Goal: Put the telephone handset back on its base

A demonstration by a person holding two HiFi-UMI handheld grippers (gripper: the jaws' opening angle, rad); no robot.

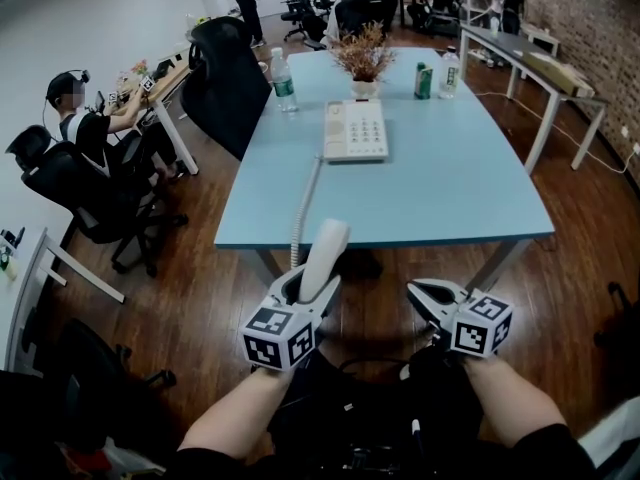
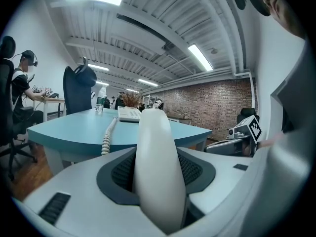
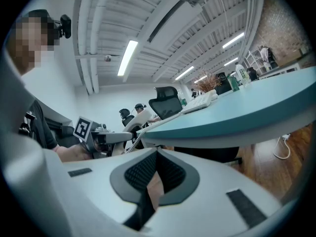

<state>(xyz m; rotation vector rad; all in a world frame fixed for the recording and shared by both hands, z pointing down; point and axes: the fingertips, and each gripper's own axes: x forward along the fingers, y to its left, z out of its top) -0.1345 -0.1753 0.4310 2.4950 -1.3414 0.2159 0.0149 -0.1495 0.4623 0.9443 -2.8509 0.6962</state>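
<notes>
The white telephone base [image 1: 355,130] lies on the light blue table [image 1: 450,188], far of centre. Its coiled cord [image 1: 300,213] runs over the near table edge to the white handset [image 1: 322,256]. My left gripper [image 1: 305,290] is shut on the handset, holding it upright below and in front of the table edge. In the left gripper view the handset [image 2: 155,167] fills the gap between the jaws, with the base [image 2: 129,113] far off on the table. My right gripper [image 1: 414,291] hangs beside it, shut and empty, its jaws meeting [image 3: 157,154].
A vase of dried flowers [image 1: 363,63], two water bottles [image 1: 284,80] [image 1: 449,73] and a green can [image 1: 423,80] stand behind the base. A black chair [image 1: 225,78] is at the table's left. A person [image 1: 85,128] sits at a desk on the left. Another desk [image 1: 540,68] stands right.
</notes>
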